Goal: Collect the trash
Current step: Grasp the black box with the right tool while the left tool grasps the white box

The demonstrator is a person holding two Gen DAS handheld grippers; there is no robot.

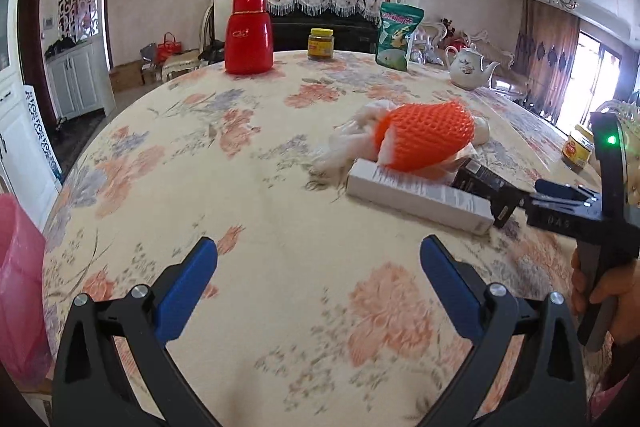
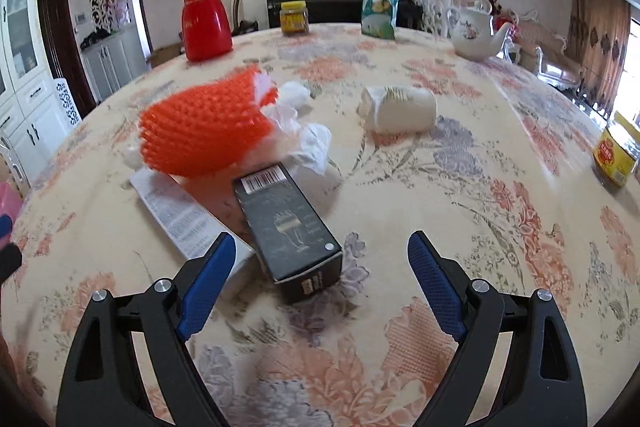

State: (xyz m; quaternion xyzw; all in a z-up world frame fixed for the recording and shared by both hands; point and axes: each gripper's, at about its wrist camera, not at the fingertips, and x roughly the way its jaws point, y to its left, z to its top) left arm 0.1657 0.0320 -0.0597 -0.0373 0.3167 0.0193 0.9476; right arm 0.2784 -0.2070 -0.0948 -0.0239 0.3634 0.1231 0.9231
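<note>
Your left gripper (image 1: 319,259) hangs with its blue pads spread wide and nothing between them, over bare floral tablecloth (image 1: 248,187). Your right gripper (image 2: 322,253) is just as wide and empty, its left pad just beside the near end of the black box (image 2: 286,227).

The trash sits in one heap in the middle of the table. The orange foam net (image 2: 204,131) lies on top and hides the far end of the white box (image 2: 180,211) beneath it; crumpled white plastic (image 2: 304,131) pokes out from under the net on its right. From the left wrist view the black box (image 1: 486,187) is mostly covered by the right gripper's body, and your hand (image 1: 604,303) on its handle is cut off at the frame edge. A white crumpled cup (image 2: 398,109) lies on its side, apart from the heap to the right.

At the left edge a pink bag (image 1: 18,291) is only partly in view, so its shape is unclear.

The black box shows a barcode at its far end and a glass-like drawing; its lettering is too blurred to read. Fine print on the white box is also unreadable. Far across the table stand a red flask (image 1: 249,35), a yellow-labelled jar (image 1: 320,45), a green snack bag (image 1: 398,35) and a white teapot (image 1: 470,67); another jar (image 2: 618,151) stands at the right edge. Their labels cannot be read.
</note>
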